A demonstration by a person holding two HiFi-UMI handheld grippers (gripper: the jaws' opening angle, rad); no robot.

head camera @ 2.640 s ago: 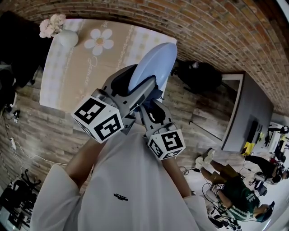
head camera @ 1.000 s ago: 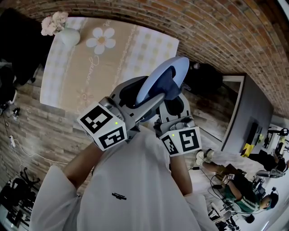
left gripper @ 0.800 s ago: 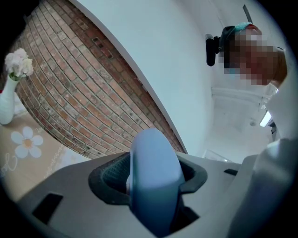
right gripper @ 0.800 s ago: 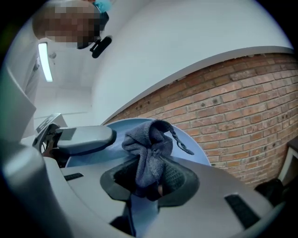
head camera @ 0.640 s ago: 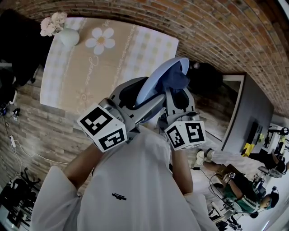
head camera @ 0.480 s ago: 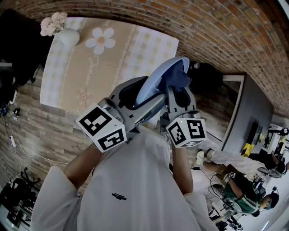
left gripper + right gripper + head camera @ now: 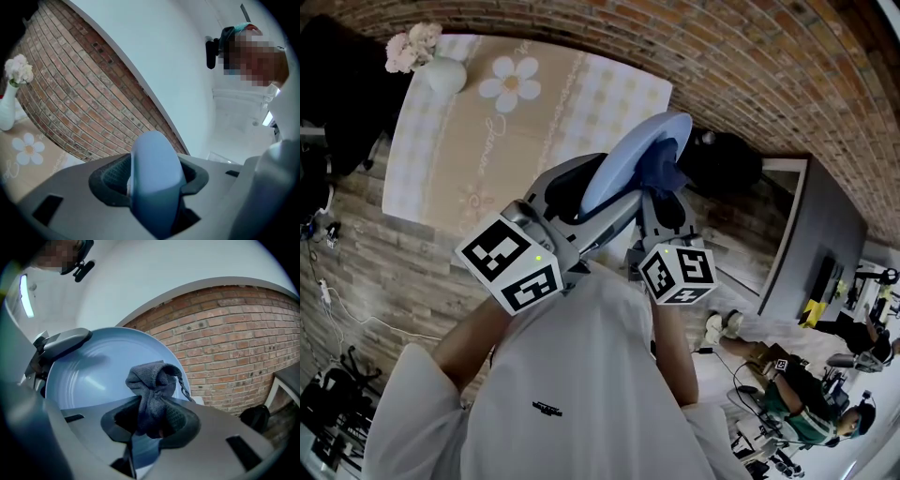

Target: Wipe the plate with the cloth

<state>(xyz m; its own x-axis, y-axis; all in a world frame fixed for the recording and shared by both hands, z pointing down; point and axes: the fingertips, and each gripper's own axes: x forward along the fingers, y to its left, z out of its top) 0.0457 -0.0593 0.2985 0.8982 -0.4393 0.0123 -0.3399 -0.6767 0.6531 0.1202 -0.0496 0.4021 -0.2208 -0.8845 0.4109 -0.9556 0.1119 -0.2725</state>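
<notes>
A pale blue plate [image 7: 630, 161] is held up on edge in the air, in front of the person's chest. My left gripper [image 7: 602, 192] is shut on its rim, which shows edge-on as the plate [image 7: 154, 178] in the left gripper view. My right gripper [image 7: 661, 192] is shut on a bunched dark grey cloth [image 7: 660, 164]. The cloth [image 7: 152, 392] rests against the plate's face [image 7: 93, 376] near its right rim in the right gripper view. The left gripper's finger [image 7: 65, 341] clamps the far rim there.
A table with a beige daisy-print cloth [image 7: 516, 103] lies below and beyond the plate, a white vase of flowers [image 7: 441, 70] at its far left corner. A brick wall [image 7: 750, 66] runs behind. A dark grey cabinet [image 7: 811, 234] stands to the right.
The right gripper has carried the cloth up across the plate's face and partly back down, shifting a little toward the person. The plate stays held on edge by the left gripper.
</notes>
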